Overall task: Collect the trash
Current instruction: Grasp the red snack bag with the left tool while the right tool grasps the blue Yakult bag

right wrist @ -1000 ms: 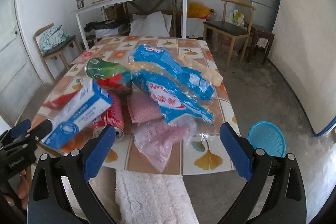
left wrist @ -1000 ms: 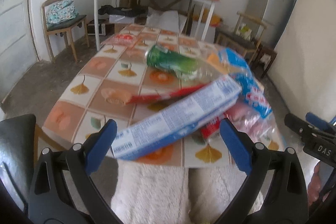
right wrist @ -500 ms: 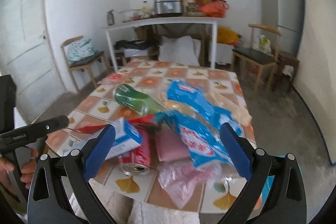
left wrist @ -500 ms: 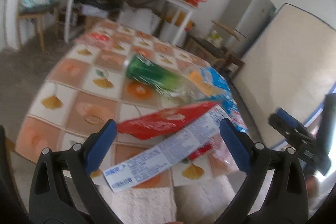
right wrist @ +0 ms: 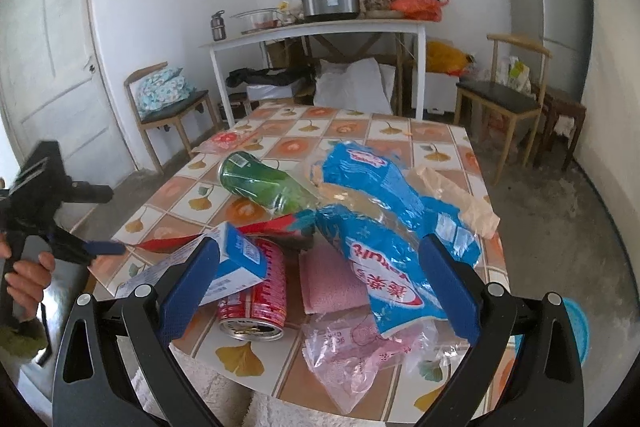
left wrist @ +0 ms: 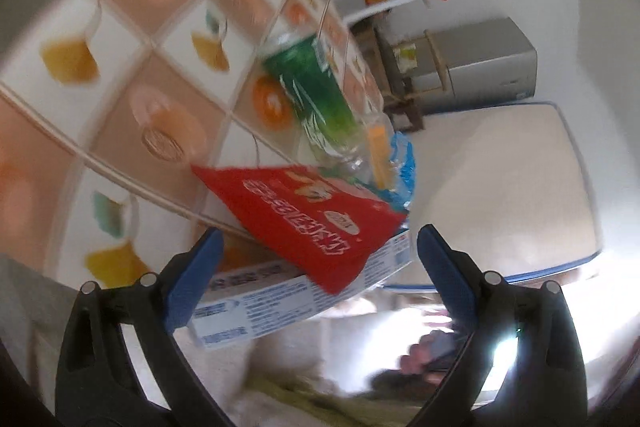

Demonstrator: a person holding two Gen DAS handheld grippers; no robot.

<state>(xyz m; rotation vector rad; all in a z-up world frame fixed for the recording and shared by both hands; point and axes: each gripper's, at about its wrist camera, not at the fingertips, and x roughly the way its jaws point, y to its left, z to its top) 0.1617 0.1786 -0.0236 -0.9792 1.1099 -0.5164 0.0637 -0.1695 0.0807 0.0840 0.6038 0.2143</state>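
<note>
Left gripper (left wrist: 316, 267) agape near red packet (left wrist: 308, 215); view blurred.

Your tabletop (right wrist: 400, 131): checkered orange, peach and white squares with yellow leaf prints. Red wrapper (left wrist: 304, 215) carries white lettering. Bottle (right wrist: 264, 183) green. Can (right wrist: 260, 287) red with white print. Large bag (right wrist: 384, 227) blue, red-and-white logo. Carton (right wrist: 236, 259) white and blue. Cloth (right wrist: 332, 279) pink.

Red wrapper (left wrist: 308, 215) atop white carton (left wrist: 280, 303)
</note>
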